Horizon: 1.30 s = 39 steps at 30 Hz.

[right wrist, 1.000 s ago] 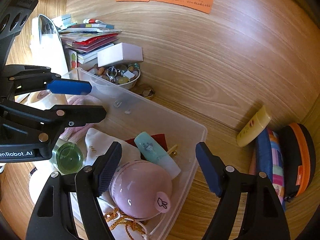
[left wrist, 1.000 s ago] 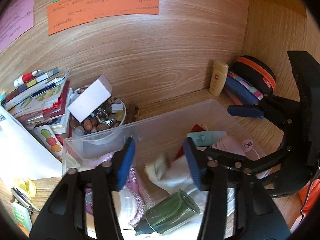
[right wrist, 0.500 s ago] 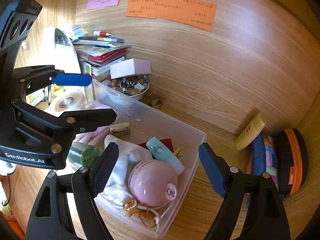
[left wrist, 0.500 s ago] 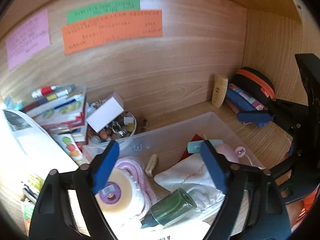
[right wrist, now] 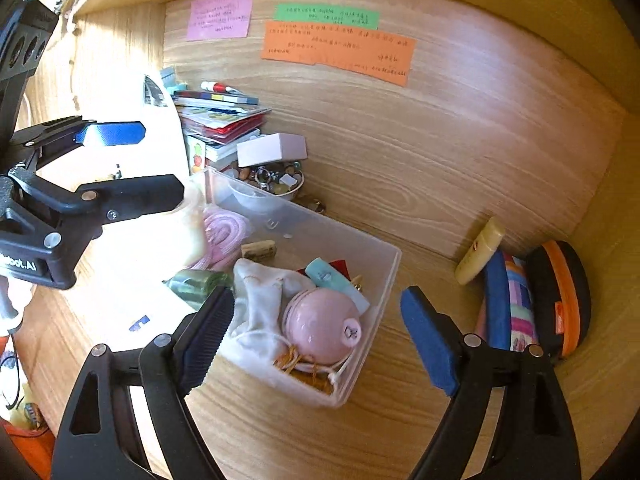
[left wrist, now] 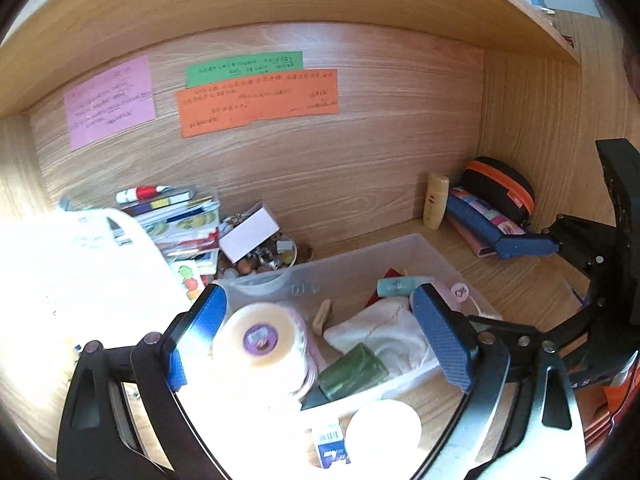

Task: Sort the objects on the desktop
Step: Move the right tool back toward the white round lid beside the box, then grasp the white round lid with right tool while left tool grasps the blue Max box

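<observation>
While both hand-held grippers [left wrist: 320, 332] [right wrist: 316, 328] widen empty, clear bin [right wrist: 384, 280] holds tape roll [left wrist: 260, 340], pink case [right wrist: 320, 328].

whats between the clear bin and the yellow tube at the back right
Only bare wooden desk lies between the bin and the tube; the right wrist view shows it.

Three paper notes [right wrist: 338, 50] on the wall, one clear bin [right wrist: 386, 280], one tape roll [left wrist: 260, 338], two tools [right wrist: 316, 322].

A wooden desk [right wrist: 400, 208] is seen. Directly on it: clear plastic bin [right wrist: 384, 280] at centre frame, stacked books [right wrist: 224, 120] upper left, cream bottle [right wrist: 480, 250] and striped pouch [right wrist: 516, 304] at right.
</observation>
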Tool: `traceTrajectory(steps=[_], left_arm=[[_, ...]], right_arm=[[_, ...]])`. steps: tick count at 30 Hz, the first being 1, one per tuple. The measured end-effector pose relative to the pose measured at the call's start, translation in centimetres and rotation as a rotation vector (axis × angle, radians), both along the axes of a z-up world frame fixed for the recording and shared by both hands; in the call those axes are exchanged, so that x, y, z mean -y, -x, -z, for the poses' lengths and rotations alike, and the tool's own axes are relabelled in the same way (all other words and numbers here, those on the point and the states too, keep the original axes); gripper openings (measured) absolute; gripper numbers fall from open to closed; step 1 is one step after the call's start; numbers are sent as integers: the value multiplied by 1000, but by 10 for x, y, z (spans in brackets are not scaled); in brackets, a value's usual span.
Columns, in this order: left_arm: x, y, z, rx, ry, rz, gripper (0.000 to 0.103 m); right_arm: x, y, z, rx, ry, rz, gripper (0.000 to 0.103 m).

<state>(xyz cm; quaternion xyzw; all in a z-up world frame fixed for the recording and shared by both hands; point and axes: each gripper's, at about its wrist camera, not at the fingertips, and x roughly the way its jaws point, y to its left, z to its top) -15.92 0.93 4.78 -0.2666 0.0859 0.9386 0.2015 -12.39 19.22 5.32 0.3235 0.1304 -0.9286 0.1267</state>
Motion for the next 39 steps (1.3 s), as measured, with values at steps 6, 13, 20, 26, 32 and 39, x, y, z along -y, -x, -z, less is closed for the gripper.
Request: traceTrajectory(steps=[6, 13, 20, 26, 32, 39], left_arm=[[16, -21, 5, -4, 10, -26, 95], [40, -34, 19, 32, -1, -64, 95], [55, -37, 48, 115, -19, -85, 95], [64, -43, 68, 143, -25, -92, 95], [71, -39, 88, 242, -82, -61, 77], [69, -41, 97, 257, -61, -27, 73]], right_arm=[[9, -20, 4, 0, 3, -20, 84], [21, -38, 20, 46, 31, -58, 84], [40, -47, 45, 112, 18, -98, 84], [54, -41, 69, 201, 21, -128, 84], [67, -29, 86, 273, 40, -149, 84], [82, -14, 97, 305, 25, -156, 77]])
